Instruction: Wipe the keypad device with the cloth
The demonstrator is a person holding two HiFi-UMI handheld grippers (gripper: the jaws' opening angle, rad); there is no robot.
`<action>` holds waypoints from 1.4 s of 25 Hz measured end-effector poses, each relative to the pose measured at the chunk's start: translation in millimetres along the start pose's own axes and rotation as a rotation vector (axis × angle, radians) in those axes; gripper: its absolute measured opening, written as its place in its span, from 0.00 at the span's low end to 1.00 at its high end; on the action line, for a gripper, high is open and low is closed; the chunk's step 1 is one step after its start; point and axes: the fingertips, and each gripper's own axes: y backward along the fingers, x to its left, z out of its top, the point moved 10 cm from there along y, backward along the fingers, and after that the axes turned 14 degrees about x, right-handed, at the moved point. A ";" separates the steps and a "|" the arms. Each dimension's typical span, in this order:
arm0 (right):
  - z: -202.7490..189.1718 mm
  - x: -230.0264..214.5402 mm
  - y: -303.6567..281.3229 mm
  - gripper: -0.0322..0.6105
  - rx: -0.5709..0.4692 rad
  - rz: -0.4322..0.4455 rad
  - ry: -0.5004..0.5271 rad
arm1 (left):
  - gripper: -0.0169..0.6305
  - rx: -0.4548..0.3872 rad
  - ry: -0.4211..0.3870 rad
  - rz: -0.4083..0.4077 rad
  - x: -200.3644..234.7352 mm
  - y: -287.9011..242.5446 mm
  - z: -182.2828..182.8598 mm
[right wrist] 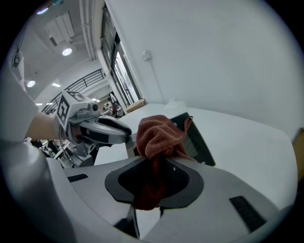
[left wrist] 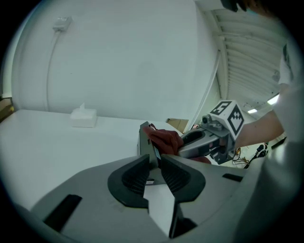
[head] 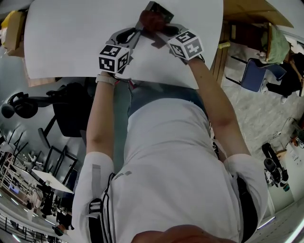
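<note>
Looking down in the head view, both forearms stretch forward over the white counter (head: 71, 38). The left claw (head: 137, 31) and right claw (head: 161, 33) slant downward and converge on the dark keypad (head: 159, 8) near the far edge, with the red cloth (head: 151, 20) pressed against it.

In the left gripper view, the left claw (left wrist: 155, 161) is clenched on the keypad's (left wrist: 145, 137) thin edge, propping it nearly upright (whether it still touches the counter I cannot tell). The cloth (left wrist: 165, 139) bunches against its face. A small white box (left wrist: 83, 117) sits well apart.

In the right gripper view, the right claw (right wrist: 159, 166) grips the cloth (right wrist: 159, 135), whose wad bulges past the tips onto the keypad (right wrist: 199, 142).

The grip on that narrow edge looks like the weak point: a hard wipe could lever the keypad out of the left claw. The cloth, pinched only at its tail, might also drag loose.
</note>
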 end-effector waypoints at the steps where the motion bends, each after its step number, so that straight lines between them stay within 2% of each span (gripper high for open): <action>1: 1.9 -6.3 -0.3 0.19 -0.002 -0.006 -0.019 | 0.15 0.001 -0.001 0.001 1.1 0.0 0.4; 6: 7.9 -42.1 1.5 0.19 -0.020 -0.041 -0.133 | 0.15 0.008 -0.004 -0.005 2.6 0.0 2.0; 14: -4.5 -79.5 -2.8 0.19 0.021 -0.105 -0.225 | 0.15 0.011 0.010 -0.003 1.4 -1.0 3.4; 17: -8.5 -76.7 -2.7 0.19 0.048 -0.116 -0.192 | 0.15 0.014 0.009 -0.001 0.5 -1.7 4.5; 25: -16.0 -39.8 -8.5 0.19 0.128 -0.094 -0.016 | 0.15 0.012 0.013 0.002 1.6 -1.3 2.0; 32: -4.1 -23.1 -9.9 0.19 0.096 -0.043 0.005 | 0.14 0.063 -0.123 0.040 -2.5 -1.6 7.0; 35: 16.1 -16.6 -10.2 0.19 0.050 -0.016 0.013 | 0.14 0.066 -0.132 0.021 -3.5 -3.0 8.3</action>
